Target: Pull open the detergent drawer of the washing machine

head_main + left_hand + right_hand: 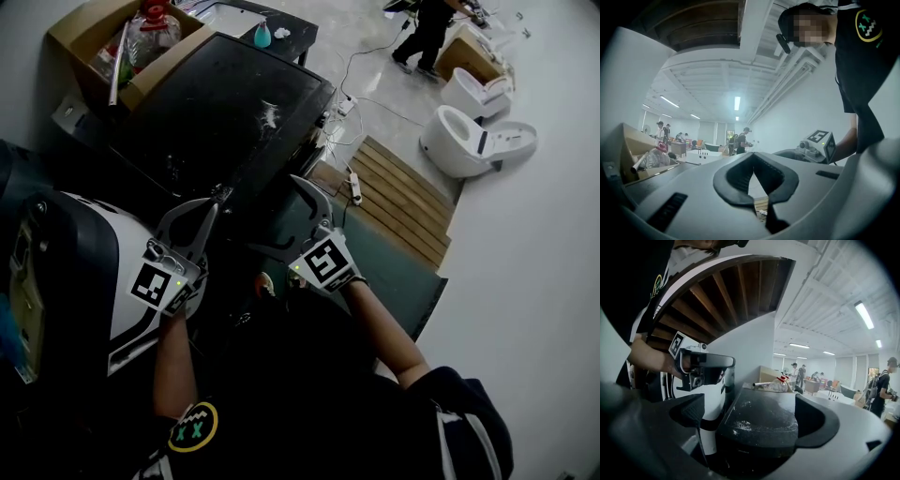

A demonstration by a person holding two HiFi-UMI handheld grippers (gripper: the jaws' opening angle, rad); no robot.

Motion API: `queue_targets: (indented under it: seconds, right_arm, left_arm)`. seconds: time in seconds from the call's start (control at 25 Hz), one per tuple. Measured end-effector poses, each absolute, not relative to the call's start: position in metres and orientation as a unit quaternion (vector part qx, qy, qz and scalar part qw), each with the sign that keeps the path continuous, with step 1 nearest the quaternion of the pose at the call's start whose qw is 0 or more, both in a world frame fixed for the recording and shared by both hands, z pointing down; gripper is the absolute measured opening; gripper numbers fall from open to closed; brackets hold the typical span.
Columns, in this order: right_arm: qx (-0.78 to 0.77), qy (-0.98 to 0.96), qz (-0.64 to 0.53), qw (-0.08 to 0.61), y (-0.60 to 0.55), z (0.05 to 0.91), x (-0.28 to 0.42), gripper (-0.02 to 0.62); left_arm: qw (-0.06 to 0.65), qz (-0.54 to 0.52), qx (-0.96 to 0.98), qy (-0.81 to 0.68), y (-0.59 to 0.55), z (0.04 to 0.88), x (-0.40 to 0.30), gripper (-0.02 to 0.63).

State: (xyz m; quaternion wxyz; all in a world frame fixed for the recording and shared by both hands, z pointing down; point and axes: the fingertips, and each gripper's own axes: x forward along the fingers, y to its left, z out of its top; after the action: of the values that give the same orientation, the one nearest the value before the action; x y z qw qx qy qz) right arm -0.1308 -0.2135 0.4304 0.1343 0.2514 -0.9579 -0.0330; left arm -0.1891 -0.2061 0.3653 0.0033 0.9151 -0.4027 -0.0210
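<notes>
The pale, glossy floor carries a slatted wooden pallet with a white power strip and loose cables just beside it. Nearer the wall stands a white toilet with a second toilet behind it. The flat dark top of the washing machine bears pale dusty smears. At its far left corner sits an open cardboard box holding a red-capped plastic bottle, and a small dark table beyond carries a teal bottle.
</notes>
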Motion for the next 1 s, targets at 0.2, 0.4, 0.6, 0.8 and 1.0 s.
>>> queue_targets:
  seconds: [0.2,0.4,0.6,0.8,1.0]
  right_arm:
    - [0.232,-0.966,0.048,0.102,-0.236,0.461,-0.12,0.6]
    - [0.172,-0.946,0.268,0.052,-0.255,0.555,-0.106,0.6]
    - [0.141,-0.897,0.412,0.079,-0.255,0.641,-0.112,0.6]
    - [0.116,-0.868,0.479,0.05,-0.267,0.68,-0.13,0.598]
    - [0.089,-0.865,0.491,0.04,-0.278,0.688,-0.153,0.584]
  left_arm:
    - [-0.001,-0.009,0.908,-0.42,-0.219,0.373,-0.19,0.018]
    - [0.001,0.007,0.901,-0.435,-0.22,0.381,-0.189,0.018]
    - [0.005,0.023,0.891,-0.454,-0.215,0.382,-0.195,0.018]
    - [0.004,0.034,0.881,-0.473,-0.214,0.38,-0.207,0.018]
    - [0.004,0.044,0.873,-0.486,-0.212,0.381,-0.213,0.018]
